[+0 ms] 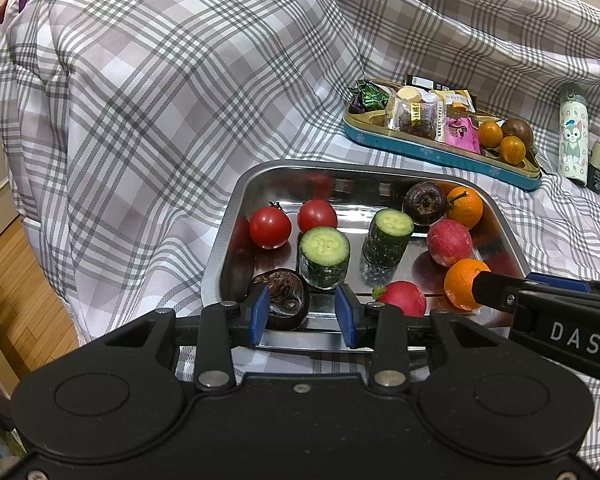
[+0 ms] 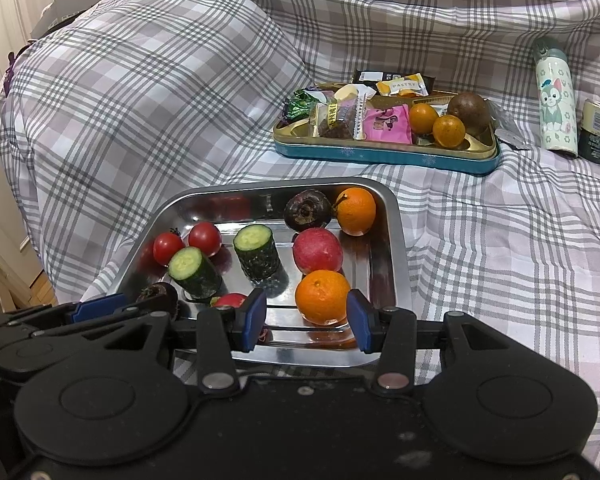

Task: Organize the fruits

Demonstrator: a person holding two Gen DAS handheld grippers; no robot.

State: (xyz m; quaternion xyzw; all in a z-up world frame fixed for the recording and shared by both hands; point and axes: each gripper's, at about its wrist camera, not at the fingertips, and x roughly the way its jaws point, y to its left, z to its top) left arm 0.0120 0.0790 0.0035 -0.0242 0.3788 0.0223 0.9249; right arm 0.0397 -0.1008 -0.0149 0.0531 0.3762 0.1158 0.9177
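Observation:
A steel tray on the plaid cloth holds two red tomatoes, two upright cucumber pieces, two dark water chestnuts, two oranges and two red-pink fruits. My left gripper is open at the tray's near rim. One chestnut lies against its left pad, and the right pad is apart from it. My right gripper is open too, with the near orange just ahead of its fingertips, close to the right pad. The right gripper's black finger shows beside that orange.
A blue-rimmed tin tray with wrapped snacks, two small oranges and a brown fruit sits farther back. A white cartoon bottle and a small dark jar stand at the right. A cloth-covered mound rises at the left, with wood floor below it.

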